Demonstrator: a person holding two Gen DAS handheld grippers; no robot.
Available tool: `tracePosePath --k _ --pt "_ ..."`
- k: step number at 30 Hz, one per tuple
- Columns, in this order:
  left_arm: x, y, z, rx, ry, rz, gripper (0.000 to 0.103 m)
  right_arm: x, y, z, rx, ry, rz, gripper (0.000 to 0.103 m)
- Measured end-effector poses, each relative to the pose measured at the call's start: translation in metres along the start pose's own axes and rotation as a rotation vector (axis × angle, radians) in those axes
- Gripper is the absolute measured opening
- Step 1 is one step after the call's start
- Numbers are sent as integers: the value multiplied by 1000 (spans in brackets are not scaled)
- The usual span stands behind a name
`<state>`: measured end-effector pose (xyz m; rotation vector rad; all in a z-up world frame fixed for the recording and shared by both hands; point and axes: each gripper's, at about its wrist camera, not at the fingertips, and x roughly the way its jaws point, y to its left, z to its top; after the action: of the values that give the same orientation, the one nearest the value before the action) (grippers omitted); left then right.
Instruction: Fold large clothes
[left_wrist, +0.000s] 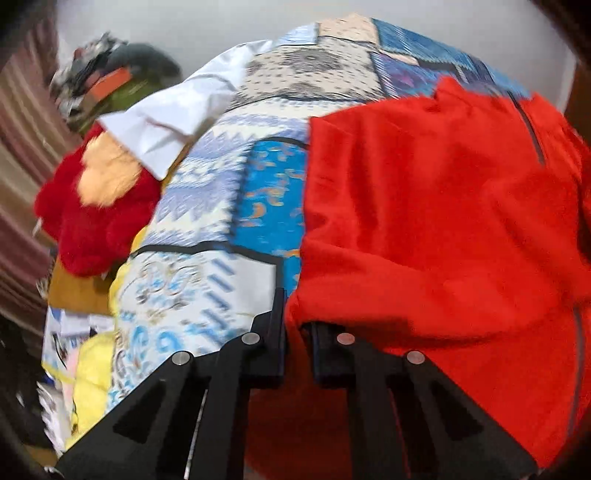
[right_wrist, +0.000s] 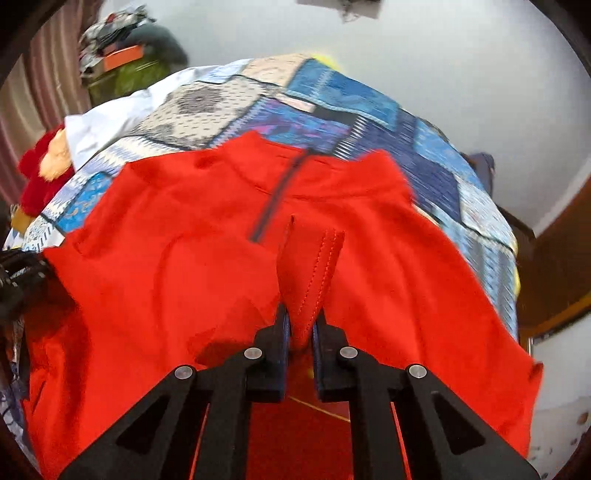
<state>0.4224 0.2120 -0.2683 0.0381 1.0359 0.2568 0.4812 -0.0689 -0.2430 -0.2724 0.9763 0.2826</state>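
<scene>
Holding the red garment (right_wrist: 369, 258) at two points, I judge the step in hand to be the lift-and-carry of a fold. The garment is the largest item in view: it fills the centre and lower part of the right wrist view and the right half of the left wrist view, lying over a patterned blue bedspread (left_wrist: 221, 206).

Right tongs (right_wrist: 301, 328), lower centre of frame: jaws nearly together, clamped on a stitched hem or cuff of the garment that stands up between them. Above it, a dark zip runs to the collar.

Left tongs (left_wrist: 293, 314), lower centre of frame: jaws also nearly together, set at the garment's left edge. The cloth appears pinched there, though blur and drape hide the right finger's tip.

Next move, in my judgement: carry the gripped edges across the garment's body together, keeping the cloth taut and level, then lay it down before letting go. Uneven travel would skew the fold.

Surface: the bedspread is cluttered on its left side with a white cloth (left_wrist: 177, 122), a red and tan plush toy (left_wrist: 99, 199) and yellow fabric (left_wrist: 92, 373).

Room: a plain pale wall (right_wrist: 406, 66) behind, a striped curtain (left_wrist: 22, 155) at far left, and a heap of oddments (right_wrist: 122, 55) at upper left.
</scene>
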Motion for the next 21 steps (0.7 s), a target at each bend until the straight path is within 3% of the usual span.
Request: tracePosePath --k 3,7,10,13,18,21 --pt "-4 9 -4 -18 8 6 12 2 -27 -11 18 12 -39 8" --pt "-6 3 -8 10 5 41 12 12 -62 -25 28 34 -161 8" --pt "-9 2 -12 14 10 53 13 16 -90 -35 70 59 -178 8" --pt "-9 1 -13 23 18 51 15 16 -113 -40 134 89 -149 9" --pt "-19 -2 -18 50 44 21 15 3 -144 -46 301 100 -17 9" --pt "-35 0 -19 44 37 -4 15 -8 -149 -46 318 79 5 9"
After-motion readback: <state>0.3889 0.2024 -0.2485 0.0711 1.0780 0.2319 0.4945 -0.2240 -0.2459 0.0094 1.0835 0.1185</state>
